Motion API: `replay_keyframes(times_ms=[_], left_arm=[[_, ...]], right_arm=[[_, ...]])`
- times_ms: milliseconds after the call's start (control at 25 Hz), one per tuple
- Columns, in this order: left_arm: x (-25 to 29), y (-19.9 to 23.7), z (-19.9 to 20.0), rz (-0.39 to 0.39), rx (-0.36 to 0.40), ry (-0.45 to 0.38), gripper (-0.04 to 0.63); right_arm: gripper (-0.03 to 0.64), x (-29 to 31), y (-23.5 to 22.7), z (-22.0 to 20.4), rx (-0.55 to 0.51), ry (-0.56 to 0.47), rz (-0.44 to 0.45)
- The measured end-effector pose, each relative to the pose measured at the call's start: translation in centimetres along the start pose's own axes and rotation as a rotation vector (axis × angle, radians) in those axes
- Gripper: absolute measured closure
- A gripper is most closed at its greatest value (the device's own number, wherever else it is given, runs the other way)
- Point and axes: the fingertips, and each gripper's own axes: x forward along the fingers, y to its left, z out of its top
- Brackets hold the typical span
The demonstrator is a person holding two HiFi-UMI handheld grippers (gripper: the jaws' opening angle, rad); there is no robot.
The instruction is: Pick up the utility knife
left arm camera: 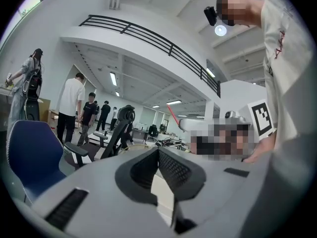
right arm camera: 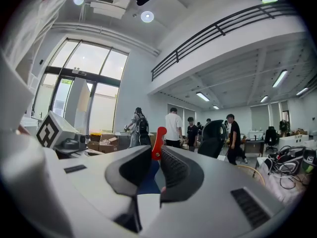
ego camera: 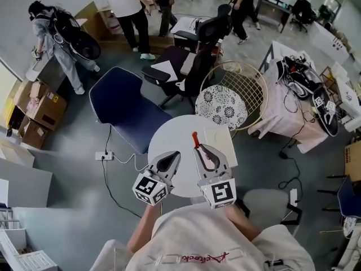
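Red, narrow utility knife [right arm camera: 157, 144]

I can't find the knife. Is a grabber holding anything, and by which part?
The right gripper holds the slim red utility knife by its body, its end poking past the jaw tips. The left gripper holds nothing.

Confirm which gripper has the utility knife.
The right gripper: the red utility knife is clamped between its jaws. The left gripper has its jaws together with nothing between them.
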Motion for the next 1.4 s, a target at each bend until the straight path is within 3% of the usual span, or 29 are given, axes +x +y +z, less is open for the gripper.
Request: replay_keyframes(times_ms=[600, 1400], left_arm=[[-11.4, -5.3, -3.0, -0.057, 0.004, -0.01, 0.583], [-15.8, -11.0, -4.0, -0.059, 0.034, -0.042, 0.583]], right_arm=[[0.548, -9.3, 9.9, 0.2, 0.01, -0.011, -0.105], [0.548, -16.0, 13.5, 0.5, 0.001, -0.046, -0.106]])
